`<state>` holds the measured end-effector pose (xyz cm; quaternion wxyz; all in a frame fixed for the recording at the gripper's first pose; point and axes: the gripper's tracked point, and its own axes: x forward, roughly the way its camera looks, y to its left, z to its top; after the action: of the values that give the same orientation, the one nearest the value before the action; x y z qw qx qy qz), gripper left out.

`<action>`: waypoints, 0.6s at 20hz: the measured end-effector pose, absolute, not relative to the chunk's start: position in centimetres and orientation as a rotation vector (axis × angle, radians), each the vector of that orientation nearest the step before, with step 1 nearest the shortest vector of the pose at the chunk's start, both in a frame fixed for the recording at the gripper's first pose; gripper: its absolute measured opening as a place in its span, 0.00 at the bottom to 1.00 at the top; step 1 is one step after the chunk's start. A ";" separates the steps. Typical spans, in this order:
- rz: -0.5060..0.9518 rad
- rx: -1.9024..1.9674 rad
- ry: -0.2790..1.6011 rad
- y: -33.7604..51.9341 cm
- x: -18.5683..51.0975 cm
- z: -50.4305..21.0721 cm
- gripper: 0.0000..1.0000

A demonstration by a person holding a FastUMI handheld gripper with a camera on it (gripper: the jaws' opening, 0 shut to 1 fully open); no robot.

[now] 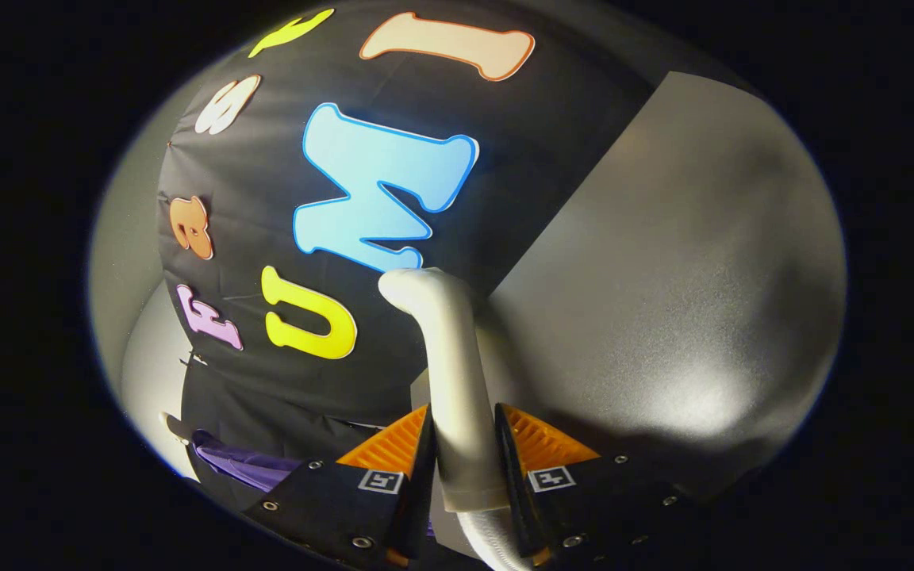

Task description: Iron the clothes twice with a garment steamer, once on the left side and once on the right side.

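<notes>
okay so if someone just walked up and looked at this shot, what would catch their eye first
First the pale steamer handle, clamped between the two fingers of the gripper and rising ahead of them to a bent tip against the black cloth wall. Next, a bit of purple clothing low down beside the fingers, at the foot of that wall. A plain grey panel stands on the other side of the handle.
</notes>
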<state>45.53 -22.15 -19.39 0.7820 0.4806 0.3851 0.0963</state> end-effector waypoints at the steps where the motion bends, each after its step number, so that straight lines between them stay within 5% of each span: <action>1: 0.209 1.032 0.825 -22.1 45.5 -19.4 0.37; 12: 0.152 0.766 0.635 -22.8 43.6 -13.9 0.30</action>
<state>43.64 -22.77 -13.93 0.8760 0.3671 0.3043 0.0726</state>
